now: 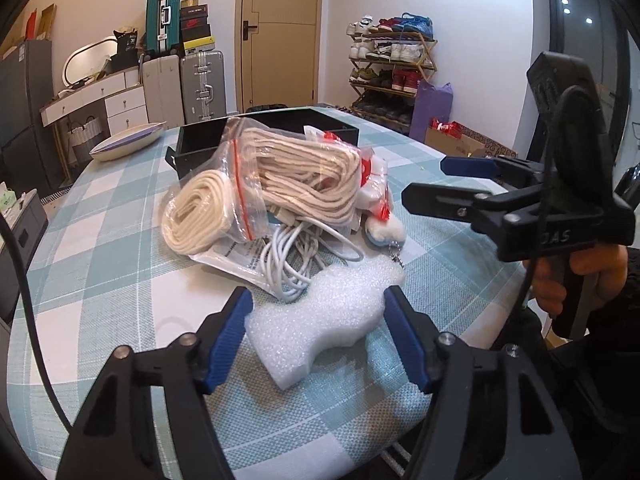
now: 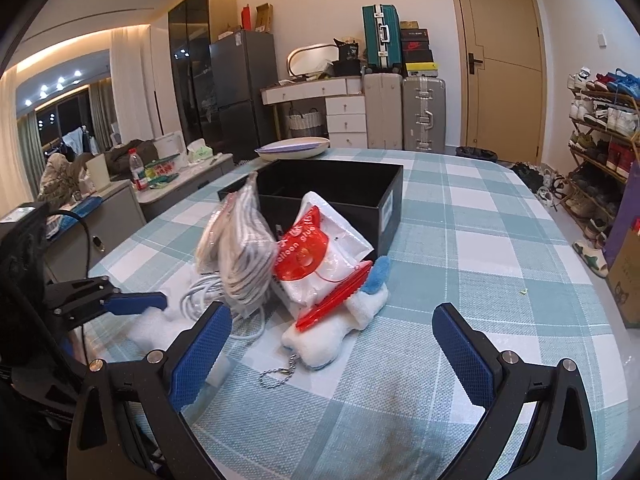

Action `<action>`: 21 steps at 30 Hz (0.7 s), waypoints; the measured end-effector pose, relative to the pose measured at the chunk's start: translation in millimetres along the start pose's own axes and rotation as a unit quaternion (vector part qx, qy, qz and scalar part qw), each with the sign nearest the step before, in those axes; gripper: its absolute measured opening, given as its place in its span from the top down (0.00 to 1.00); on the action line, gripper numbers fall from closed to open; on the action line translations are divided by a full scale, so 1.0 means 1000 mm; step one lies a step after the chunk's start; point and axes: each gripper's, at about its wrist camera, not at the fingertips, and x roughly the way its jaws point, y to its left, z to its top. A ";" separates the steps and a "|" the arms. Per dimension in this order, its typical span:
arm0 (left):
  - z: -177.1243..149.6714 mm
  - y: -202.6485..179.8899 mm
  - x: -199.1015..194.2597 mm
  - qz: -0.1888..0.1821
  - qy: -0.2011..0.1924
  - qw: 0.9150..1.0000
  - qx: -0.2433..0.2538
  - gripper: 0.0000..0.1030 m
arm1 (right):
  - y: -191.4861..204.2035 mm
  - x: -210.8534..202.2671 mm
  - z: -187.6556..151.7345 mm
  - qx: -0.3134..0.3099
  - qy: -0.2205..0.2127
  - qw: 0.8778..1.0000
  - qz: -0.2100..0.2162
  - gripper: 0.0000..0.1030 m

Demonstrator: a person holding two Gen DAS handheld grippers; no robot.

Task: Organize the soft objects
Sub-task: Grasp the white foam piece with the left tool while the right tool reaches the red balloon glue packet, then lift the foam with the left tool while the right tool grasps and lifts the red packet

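A pile lies on the checked tablecloth (image 1: 100,248): two clear bags of cream rope (image 1: 256,184), a white cable (image 1: 296,256), a white foam piece (image 1: 320,316) and a white and blue plush keychain (image 2: 340,320) under a red and white packet (image 2: 316,260). A black open box (image 2: 340,192) stands behind the pile. My left gripper (image 1: 318,336) is open, its blue pads either side of the foam piece. My right gripper (image 2: 332,356) is open and empty, just before the plush; it also shows in the left wrist view (image 1: 424,180).
A white dish (image 1: 128,142) sits at the table's far left edge. Suitcases (image 1: 200,84), drawers and a door stand behind the table. A shoe rack (image 1: 388,64) is at the right. A low counter with a bottle (image 2: 138,170) is at the left.
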 end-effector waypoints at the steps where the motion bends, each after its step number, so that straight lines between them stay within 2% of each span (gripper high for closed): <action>1: 0.000 0.003 -0.001 -0.002 -0.003 1.000 -0.004 0.35 | 0.000 0.003 0.002 -0.001 0.005 1.000 -0.008 0.01; 4: 0.004 0.009 -0.006 -0.005 -0.012 1.000 -0.018 0.35 | -0.001 0.011 0.006 -0.009 0.019 0.999 -0.024 0.06; 11: 0.012 0.015 -0.019 0.000 -0.036 0.999 -0.025 0.35 | 0.012 0.031 0.016 -0.060 0.043 0.996 -0.049 0.08; 14: 0.015 0.021 -0.023 0.009 -0.046 0.998 -0.030 0.35 | 0.019 0.040 0.020 -0.093 0.049 0.991 -0.081 0.09; 16: 0.017 0.025 -0.026 0.010 -0.049 0.998 -0.037 0.35 | 0.023 0.046 0.022 -0.113 0.054 0.988 -0.095 0.14; 21: 0.019 0.037 -0.026 0.020 -0.053 0.997 -0.050 0.35 | 0.031 0.051 0.026 -0.140 0.050 0.984 -0.098 0.17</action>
